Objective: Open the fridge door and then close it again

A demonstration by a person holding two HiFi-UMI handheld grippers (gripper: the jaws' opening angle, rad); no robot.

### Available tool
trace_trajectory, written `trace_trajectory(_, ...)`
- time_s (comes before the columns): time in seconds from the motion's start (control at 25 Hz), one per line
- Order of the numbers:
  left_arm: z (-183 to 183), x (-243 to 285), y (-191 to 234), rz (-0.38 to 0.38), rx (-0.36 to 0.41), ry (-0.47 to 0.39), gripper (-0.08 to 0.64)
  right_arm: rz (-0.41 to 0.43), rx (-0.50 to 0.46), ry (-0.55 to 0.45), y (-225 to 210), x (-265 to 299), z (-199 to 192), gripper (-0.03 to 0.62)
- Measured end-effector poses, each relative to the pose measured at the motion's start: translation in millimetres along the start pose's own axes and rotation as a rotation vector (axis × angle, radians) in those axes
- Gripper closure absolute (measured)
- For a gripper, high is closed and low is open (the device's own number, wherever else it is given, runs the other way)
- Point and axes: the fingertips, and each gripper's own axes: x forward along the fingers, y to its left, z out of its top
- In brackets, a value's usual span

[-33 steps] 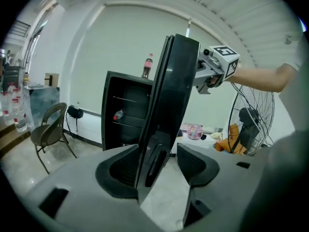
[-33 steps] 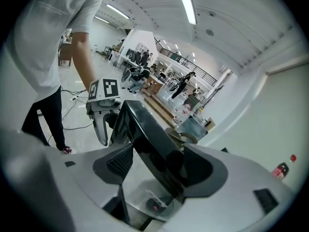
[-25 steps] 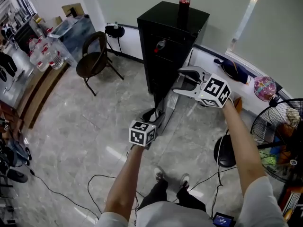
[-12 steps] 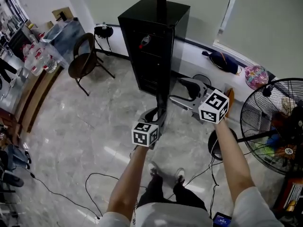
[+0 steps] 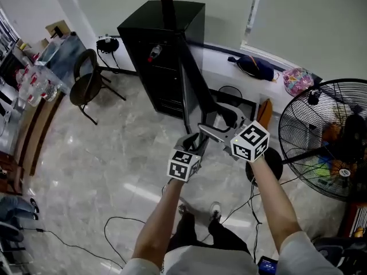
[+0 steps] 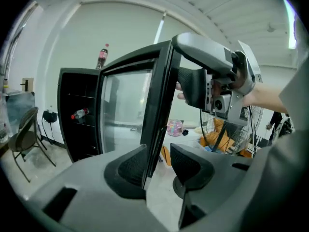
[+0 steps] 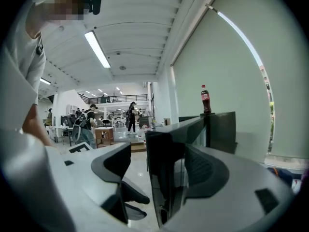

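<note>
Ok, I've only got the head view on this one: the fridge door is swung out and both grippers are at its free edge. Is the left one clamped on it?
Observer: No. In the left gripper view the door edge stands between the jaws of the left gripper. The jaws have just been closing, but a gap shows beside one pad.
Operator: And the right one?
Observer: The right gripper view shows the same edge between the jaws of the right gripper. They have just been opening, and the edge is clear of one pad.
Operator: Is the door solid?
Observer: No, the left gripper view shows a glass pane in its dark frame.
</note>
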Motion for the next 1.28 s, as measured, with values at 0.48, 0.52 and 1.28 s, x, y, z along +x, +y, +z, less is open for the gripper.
trace_trajectory(0.48,13,-17,47,0.094,-0.056,0.011,0.414,-0.225,0.043,0.032,-92,-48,-37,0.371)
trace_trajectory(0.52,16,-22,53,0.109,-0.059,0.001,0.414,-0.238,0.049,0.028,-98,-52,-37,0.373)
trace_trajectory(1.28,67,-109,108,0.262,-0.035,-0.078,0.414,-0.429,0.044,0.123,-197,-86,-46,0.382)
